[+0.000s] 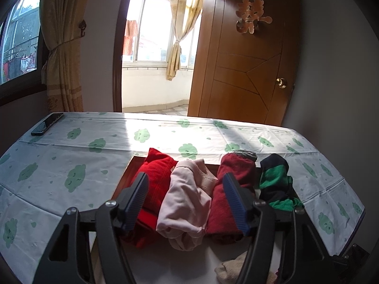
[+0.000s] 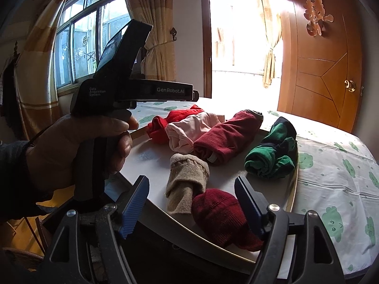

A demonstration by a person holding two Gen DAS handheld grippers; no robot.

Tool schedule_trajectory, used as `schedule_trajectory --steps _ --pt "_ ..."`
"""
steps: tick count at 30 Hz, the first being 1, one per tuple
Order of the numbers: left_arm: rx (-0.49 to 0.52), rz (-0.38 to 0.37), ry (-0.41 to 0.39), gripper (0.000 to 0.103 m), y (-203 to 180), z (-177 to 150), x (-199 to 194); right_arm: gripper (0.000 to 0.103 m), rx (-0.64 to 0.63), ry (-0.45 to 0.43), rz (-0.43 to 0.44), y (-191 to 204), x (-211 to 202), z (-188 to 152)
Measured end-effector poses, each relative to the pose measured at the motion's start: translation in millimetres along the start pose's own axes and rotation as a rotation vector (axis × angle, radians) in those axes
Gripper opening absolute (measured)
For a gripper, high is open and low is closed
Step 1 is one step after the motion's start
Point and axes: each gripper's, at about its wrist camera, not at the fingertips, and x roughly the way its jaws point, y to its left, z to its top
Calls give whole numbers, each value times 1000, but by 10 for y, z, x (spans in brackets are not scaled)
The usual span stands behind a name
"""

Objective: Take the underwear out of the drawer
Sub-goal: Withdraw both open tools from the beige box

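An open drawer (image 1: 123, 177) holds rolled underwear in a row: bright red (image 1: 156, 177), pink (image 1: 187, 203), dark red (image 1: 232, 189) and green-and-navy (image 1: 277, 184). My left gripper (image 1: 187, 201) is open, its jaws on either side of the pink roll, just above it. In the right wrist view the same rolls show: red (image 2: 161, 127), pink (image 2: 187, 130), dark red (image 2: 227, 137), green (image 2: 272, 156). My right gripper (image 2: 191, 203) is open over the drawer's near edge, with a beige sock (image 2: 184, 182) and a dark red sock (image 2: 220, 215) between its fingers. The left gripper's body (image 2: 132, 90) is in a hand at left.
The drawer (image 2: 293, 179) sits in a table covered by a white cloth with green clouds (image 1: 71, 161). A black phone (image 1: 47, 124) lies at the far left corner. Behind are a wooden door (image 1: 248, 71), a balcony doorway and curtains.
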Motion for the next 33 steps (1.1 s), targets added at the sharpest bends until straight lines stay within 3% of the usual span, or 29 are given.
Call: schedule_trajectory --steps 5,14,22,26,33 --pt "-10 -4 2 72 41 -48 -52 80 -9 -11 -2 41 -78 -31" --pt "-7 -20 -9 73 94 -158 -263 80 25 -25 -3 6 -174 -97" --pt "62 -24 -50 77 20 -255 -526 80 20 -28 -13 -3 -405 -231" --pt "98 -25 -72 89 -48 -327 -636 81 30 -33 -10 -2 -487 -296" --pt "153 -46 -110 91 -172 -444 -850 82 36 -29 10 63 -596 -482"
